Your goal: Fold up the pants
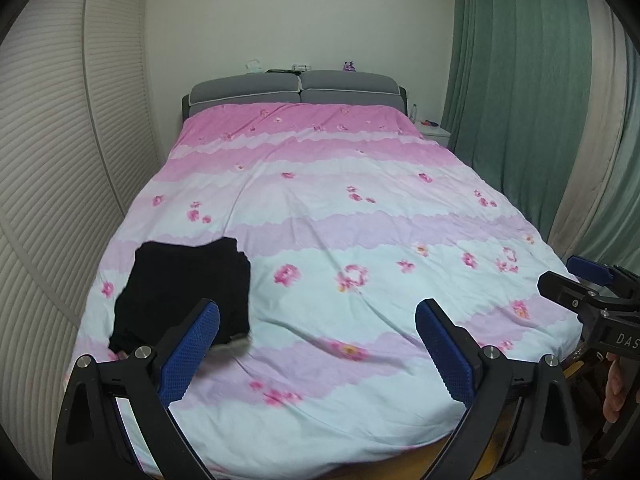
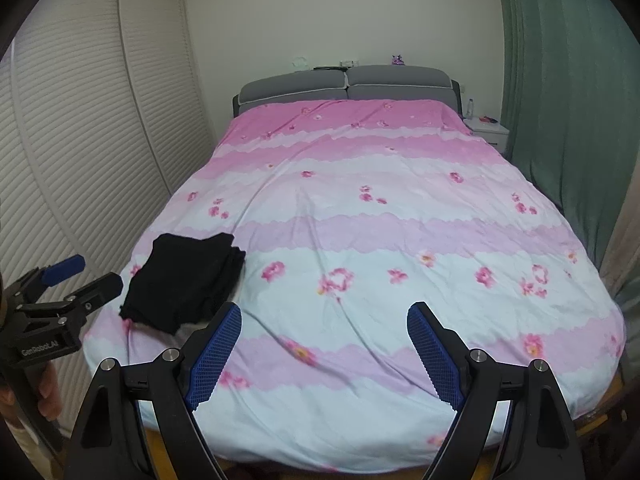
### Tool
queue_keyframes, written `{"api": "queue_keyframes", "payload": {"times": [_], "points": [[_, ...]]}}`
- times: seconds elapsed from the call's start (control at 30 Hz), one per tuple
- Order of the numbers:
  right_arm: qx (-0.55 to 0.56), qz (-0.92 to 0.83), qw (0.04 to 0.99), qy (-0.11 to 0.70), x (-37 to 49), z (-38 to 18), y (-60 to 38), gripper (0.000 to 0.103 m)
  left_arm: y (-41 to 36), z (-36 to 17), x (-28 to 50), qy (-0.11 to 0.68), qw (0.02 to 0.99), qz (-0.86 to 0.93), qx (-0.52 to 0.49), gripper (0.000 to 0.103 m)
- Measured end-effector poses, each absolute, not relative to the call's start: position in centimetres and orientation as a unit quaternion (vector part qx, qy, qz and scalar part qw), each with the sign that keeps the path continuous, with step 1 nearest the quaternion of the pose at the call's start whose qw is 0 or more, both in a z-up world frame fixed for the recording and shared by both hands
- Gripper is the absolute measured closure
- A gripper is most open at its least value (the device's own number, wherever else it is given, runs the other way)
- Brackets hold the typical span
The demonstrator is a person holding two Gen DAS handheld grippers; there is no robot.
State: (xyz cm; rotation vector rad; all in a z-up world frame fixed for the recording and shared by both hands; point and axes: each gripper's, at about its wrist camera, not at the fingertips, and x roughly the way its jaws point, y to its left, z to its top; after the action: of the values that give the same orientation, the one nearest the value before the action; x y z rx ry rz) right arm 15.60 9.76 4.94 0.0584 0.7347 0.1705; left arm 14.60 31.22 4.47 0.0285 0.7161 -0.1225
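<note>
The black pants lie folded into a compact stack on the pink and pale blue floral bedspread, near the bed's front left corner. They also show in the right wrist view. My left gripper is open and empty, held above the foot of the bed, its left finger just in front of the pants. My right gripper is open and empty, to the right of the pants. Each gripper shows from the side in the other's view: the right one, the left one.
A grey padded headboard stands at the far end. Louvred wardrobe doors run along the left of the bed. Green curtains hang on the right, with a white nightstand beside the headboard.
</note>
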Motion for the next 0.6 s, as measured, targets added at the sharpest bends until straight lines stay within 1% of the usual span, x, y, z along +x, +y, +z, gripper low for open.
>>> {"api": "queue_keyframes", "payload": {"times": [0.33, 0.6], "points": [[0.035, 0.088, 0.928, 0.359, 10.3, 5.0, 4.1, 0.017, 26.8, 5.3, 9.4, 0.346, 0.936, -0.057, 0.019, 0.003], [0.045, 0.086, 0.932, 0.350, 7.5, 5.5, 2.5, 0.017, 25.4, 6.3, 7.2, 0.338, 0.939, -0.065, 0.026, 0.003]]}}
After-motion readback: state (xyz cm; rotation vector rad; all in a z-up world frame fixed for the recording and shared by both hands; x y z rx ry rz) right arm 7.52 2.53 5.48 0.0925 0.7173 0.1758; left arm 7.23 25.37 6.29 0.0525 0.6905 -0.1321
